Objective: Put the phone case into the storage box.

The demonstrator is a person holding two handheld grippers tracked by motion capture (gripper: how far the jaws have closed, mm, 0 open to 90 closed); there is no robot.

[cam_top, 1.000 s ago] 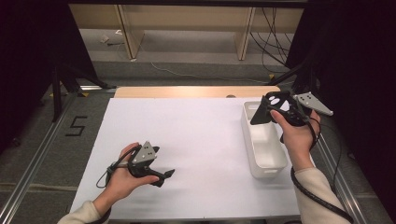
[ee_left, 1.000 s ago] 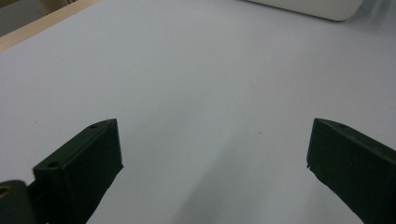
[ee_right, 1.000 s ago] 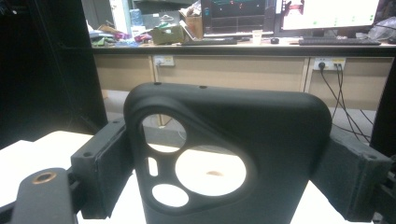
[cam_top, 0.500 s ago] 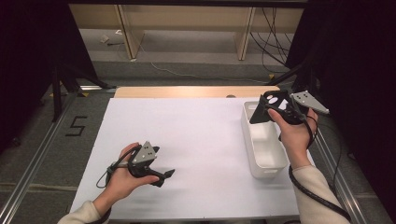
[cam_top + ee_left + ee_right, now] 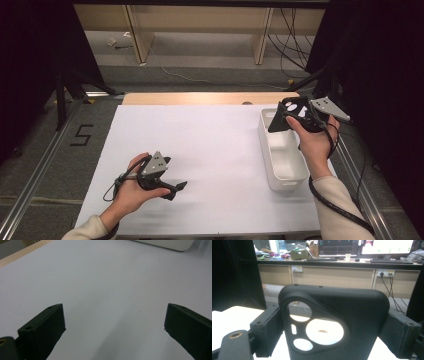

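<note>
A black phone case (image 5: 352, 312) with round camera cut-outs stands upright between the jaws of my right gripper (image 5: 332, 332), which is shut on its two sides. From above, the right gripper (image 5: 295, 117) holds the phone case (image 5: 292, 106) in the air over the far end of a white bin (image 5: 287, 170). My left gripper (image 5: 175, 187) rests low on the white table sheet (image 5: 215, 145) near the front left. In the left gripper view its jaws stand wide apart and the left gripper (image 5: 112, 327) has nothing between them.
The white bin stands lengthwise at the table's right side; its visible inside looks bare, and its rim (image 5: 170, 243) shows far off in the left gripper view. A wooden strip (image 5: 200, 97) borders the far edge. Metal rails run along both sides.
</note>
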